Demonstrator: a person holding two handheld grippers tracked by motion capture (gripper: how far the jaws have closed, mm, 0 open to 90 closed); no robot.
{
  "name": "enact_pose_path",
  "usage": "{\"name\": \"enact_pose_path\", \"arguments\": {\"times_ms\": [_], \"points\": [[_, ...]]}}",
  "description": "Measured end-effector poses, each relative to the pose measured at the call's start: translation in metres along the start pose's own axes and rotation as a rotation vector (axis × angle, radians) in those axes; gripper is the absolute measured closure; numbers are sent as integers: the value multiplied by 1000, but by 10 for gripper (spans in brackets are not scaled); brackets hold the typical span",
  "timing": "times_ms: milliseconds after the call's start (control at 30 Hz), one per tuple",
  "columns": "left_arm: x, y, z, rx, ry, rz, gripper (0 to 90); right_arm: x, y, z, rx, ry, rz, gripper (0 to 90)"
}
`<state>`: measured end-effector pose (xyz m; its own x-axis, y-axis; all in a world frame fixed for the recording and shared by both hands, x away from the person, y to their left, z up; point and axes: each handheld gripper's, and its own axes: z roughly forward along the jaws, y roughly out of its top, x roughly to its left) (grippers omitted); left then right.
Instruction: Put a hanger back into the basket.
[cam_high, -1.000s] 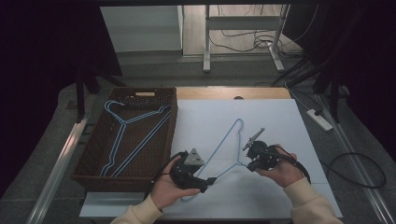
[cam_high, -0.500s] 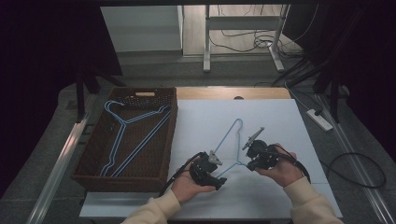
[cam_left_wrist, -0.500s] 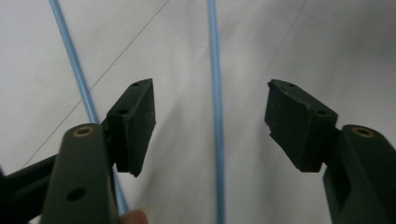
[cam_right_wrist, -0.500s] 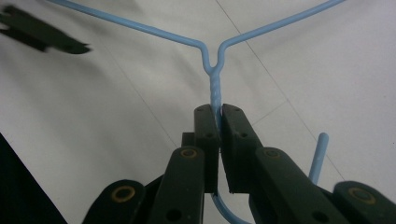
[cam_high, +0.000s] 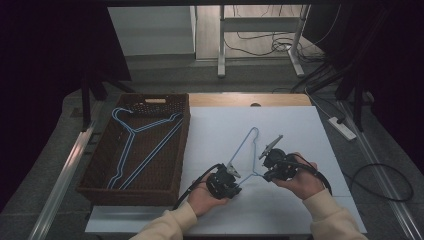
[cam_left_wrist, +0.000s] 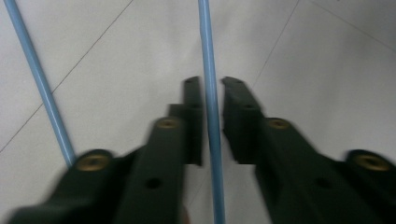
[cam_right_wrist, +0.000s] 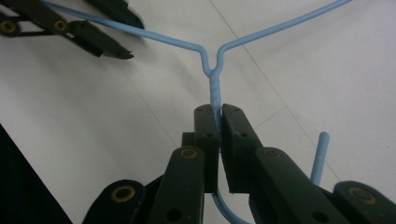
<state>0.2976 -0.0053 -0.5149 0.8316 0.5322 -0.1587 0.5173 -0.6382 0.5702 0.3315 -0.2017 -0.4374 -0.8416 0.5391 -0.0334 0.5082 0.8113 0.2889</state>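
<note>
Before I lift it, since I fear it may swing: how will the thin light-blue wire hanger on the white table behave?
The thin light-blue wire hanger probably feels light and slightly springy, being slim wire. Held at the twisted neck by the right tool alone it might pivot; the left tool on one arm should steady it.

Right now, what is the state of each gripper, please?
Left gripper: jaws have just been closing, shut on the light-blue wire hanger, at one arm.
Right gripper: shut on the hanger's twisted neck.

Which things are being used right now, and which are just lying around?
In use:
- blue hanger on the white sheet
- left gripper, closed on its wire arm
- right gripper, clamped on its twisted neck

Lying about:
- wicker basket
- hangers in it
- power strip
</note>
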Motion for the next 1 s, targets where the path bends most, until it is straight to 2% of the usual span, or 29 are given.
{"name": "enact_pose_path", "arguments": {"times_ms": [33,133,200,233,267,300,333,367,400,433,467,500,533,567,600,633,667,767,800,833,867,1000], "points": [[2,0,-2,-2,-13,-18,846,0,0,-1,-5,1,4,859],[5,0,-5,-15,-8,-40,855,0,0,-2,-22,5,6,857],[6,0,-8,-23,-11,-56,858,0,-2,-5,-68,3,6,847],[6,0,-9,-28,-9,-60,859,-1,-5,-10,-151,24,12,762],[6,0,-10,-33,-8,-65,859,-1,-5,-10,-151,24,12,762],[7,0,-12,-42,-9,-75,860,-2,-9,-17,-260,42,25,639],[7,0,-13,-49,-9,-81,860,-2,-9,-17,-260,42,25,639],[8,0,-16,-60,-7,-86,860,-2,-11,-20,-301,39,30,596],[8,1,-18,-78,-5,-97,860,-2,-18,-30,-424,24,47,514],[8,1,-18,-78,-5,-97,860,-2,-18,-30,-424,24,47,514],[9,1,-20,-88,-6,-106,860,-2,-21,-33,-469,22,52,488],[10,2,-23,-102,-8,-117,861,-2,-30,-44,-583,28,77,446],[10,2,-23,-102,-8,-117,861,-2,-30,-44,-583,28,77,446],[11,2,-25,-112,-10,-124,861,-3,-33,-47,-618,29,83,431],[12,2,-27,-122,-8,-130,861,-3,-43,-55,-709,31,99,401],[13,3,-29,-131,-6,-136,861,-3,-43,-55,-709,31,99,401],[13,3,-31,-138,-6,-140,861,-3,-52,-59,-764,39,107,393],[14,4,-39,-178,-6,-158,861,-2,-64,-59,-822,45,96,380],[14,4,-39,-178,-6,-158,861,-2,-69,-59,-838,57,91,380],[13,5,-42,-185,-7,-156,861,-2,-69,-59,-838,57,91,380],[12,7,-47,-207,-12,-161,861,-1,-79,-58,-871,71,89,371],[10,10,-56,-230,-17,-159,862,-3,-93,-55,-890,91,101,364]]}}
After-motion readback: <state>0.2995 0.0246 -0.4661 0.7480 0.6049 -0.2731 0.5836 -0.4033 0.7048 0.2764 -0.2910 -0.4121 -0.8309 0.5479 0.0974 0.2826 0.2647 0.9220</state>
